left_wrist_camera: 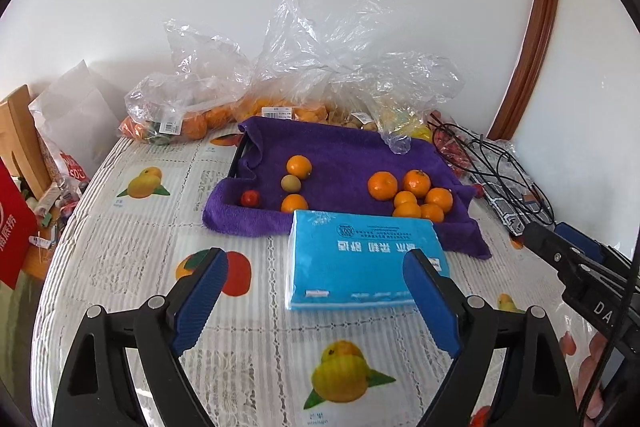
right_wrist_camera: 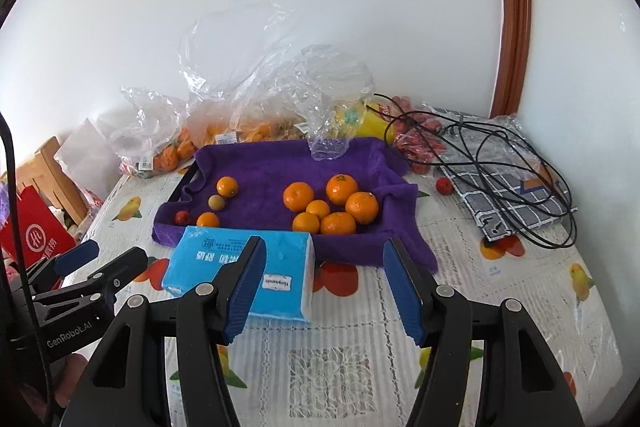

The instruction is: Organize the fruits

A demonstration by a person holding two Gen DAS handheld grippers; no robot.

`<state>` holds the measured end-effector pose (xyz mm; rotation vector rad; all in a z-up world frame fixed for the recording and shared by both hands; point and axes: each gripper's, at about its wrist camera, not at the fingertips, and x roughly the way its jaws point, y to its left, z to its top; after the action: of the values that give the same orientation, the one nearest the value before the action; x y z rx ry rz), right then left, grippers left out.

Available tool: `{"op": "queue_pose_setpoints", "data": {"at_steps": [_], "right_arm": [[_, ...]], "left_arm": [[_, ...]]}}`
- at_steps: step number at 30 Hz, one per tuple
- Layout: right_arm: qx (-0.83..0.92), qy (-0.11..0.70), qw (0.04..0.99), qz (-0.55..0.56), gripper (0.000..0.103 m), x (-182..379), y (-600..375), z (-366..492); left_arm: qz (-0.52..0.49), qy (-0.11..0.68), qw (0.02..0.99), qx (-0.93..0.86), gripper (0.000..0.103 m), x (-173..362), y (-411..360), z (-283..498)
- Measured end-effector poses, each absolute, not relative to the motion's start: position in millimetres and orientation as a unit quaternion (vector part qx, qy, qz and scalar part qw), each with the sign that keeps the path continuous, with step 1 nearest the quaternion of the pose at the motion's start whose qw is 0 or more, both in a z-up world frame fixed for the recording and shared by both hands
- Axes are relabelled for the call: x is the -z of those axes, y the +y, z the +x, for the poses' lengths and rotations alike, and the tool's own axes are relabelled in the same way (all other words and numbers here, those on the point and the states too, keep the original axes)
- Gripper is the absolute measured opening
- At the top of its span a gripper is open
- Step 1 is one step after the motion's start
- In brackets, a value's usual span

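A purple towel (left_wrist_camera: 344, 163) (right_wrist_camera: 280, 167) covers a tray at the back of the table. On its right lies a cluster of several oranges (left_wrist_camera: 416, 195) (right_wrist_camera: 332, 205). On its left lie two oranges (left_wrist_camera: 299, 167) (right_wrist_camera: 227, 186), a small brownish-green fruit (left_wrist_camera: 291, 183) (right_wrist_camera: 216, 203) and a small red fruit (left_wrist_camera: 250, 198) (right_wrist_camera: 182, 216). My left gripper (left_wrist_camera: 316, 291) is open and empty, above the table in front of a blue tissue pack (left_wrist_camera: 364, 259) (right_wrist_camera: 244, 267). My right gripper (right_wrist_camera: 324, 285) is open and empty, to the right of the pack.
Clear plastic bags of oranges (left_wrist_camera: 192, 115) (right_wrist_camera: 172, 151) and other fruit line the wall. Black cables (right_wrist_camera: 500, 163) lie on a checked cloth at the right, with a loose red fruit (right_wrist_camera: 444, 185) beside it. A red bag (left_wrist_camera: 12, 235) and clutter stand left of the table.
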<state>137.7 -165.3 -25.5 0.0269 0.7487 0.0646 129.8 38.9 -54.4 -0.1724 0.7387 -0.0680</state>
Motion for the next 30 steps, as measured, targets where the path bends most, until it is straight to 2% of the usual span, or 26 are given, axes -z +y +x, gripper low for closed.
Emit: {"op": "queue_pose_setpoints", "data": {"at_steps": [1, 3, 9, 19, 30], "right_arm": [[-0.03, 0.359, 0.933, 0.006, 0.062, 23.5, -165.4, 128.0], [-0.025, 0.349, 0.937, 0.007, 0.084, 20.8, -167.6, 112.3], [-0.018, 0.319, 0.947, 0.015, 0.098, 10.5, -174.7, 70.1], [-0.006, 0.292, 0.956, 0.018, 0.103, -23.6, -185.6, 26.5], [0.004, 0.291, 0.956, 0.026, 0.103, -20.4, -187.4, 26.3]], "left_arm": [[-0.086, 0.359, 0.929, 0.037, 0.089, 52.5, 39.0, 121.8], [-0.086, 0.354, 0.931, 0.033, 0.09, 49.1, 37.5, 106.9], [-0.066, 0.34, 0.938, 0.02, 0.097, 38.5, 30.1, 65.2], [-0.064, 0.302, 0.951, 0.005, 0.099, 15.8, 30.0, 18.7], [-0.052, 0.294, 0.954, 0.006, 0.099, 7.6, 30.1, 13.7]]}}
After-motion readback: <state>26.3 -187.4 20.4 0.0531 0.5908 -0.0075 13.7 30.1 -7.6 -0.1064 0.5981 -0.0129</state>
